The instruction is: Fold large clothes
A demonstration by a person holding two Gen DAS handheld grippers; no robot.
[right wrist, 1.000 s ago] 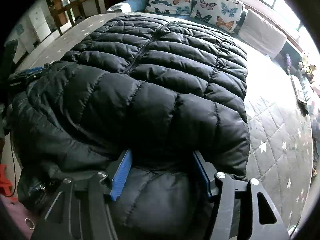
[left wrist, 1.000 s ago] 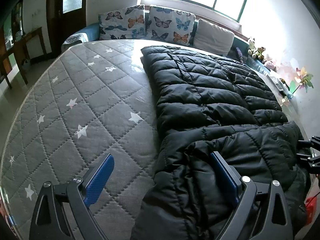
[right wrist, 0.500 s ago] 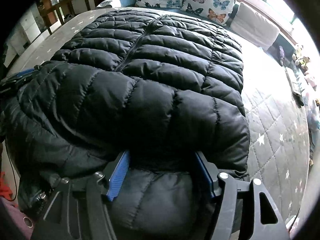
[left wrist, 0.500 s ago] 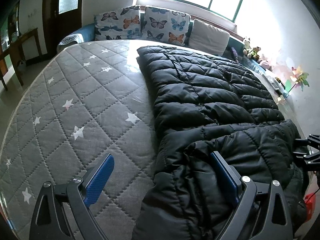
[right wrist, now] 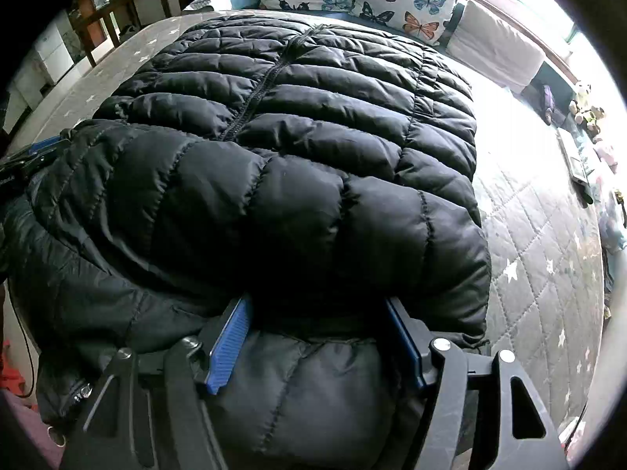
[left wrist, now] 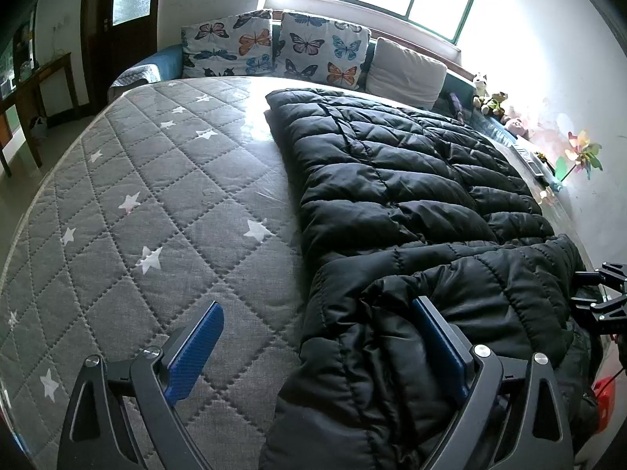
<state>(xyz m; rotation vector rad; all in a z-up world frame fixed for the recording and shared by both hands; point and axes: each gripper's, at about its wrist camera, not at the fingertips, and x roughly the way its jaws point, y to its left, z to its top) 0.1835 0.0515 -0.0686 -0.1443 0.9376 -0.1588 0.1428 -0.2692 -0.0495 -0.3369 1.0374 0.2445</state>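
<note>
A black quilted puffer jacket [left wrist: 411,180] lies spread on the grey star-patterned mattress [left wrist: 156,196], zip up, its near end folded back over itself [right wrist: 294,203]. My left gripper [left wrist: 317,346] stands wide open at the jacket's near left corner. Its right finger [left wrist: 439,344] is against the fabric and its left finger [left wrist: 196,348] hangs over bare mattress. My right gripper [right wrist: 317,342] straddles the puffy fold at the near right end. Fabric bulges between its pads, and the left pad's [right wrist: 231,344] blue face shows free.
Butterfly cushions [left wrist: 274,47] and a plain pillow [left wrist: 403,74] line the far end under the window. Soft toys [left wrist: 490,98] and a pinwheel [left wrist: 580,156] sit along the right wall. A wooden table [left wrist: 35,90] and a door stand to the left.
The right gripper's jaws have spread a little wider around the jacket's fold. The left gripper and the jacket lie as before.
</note>
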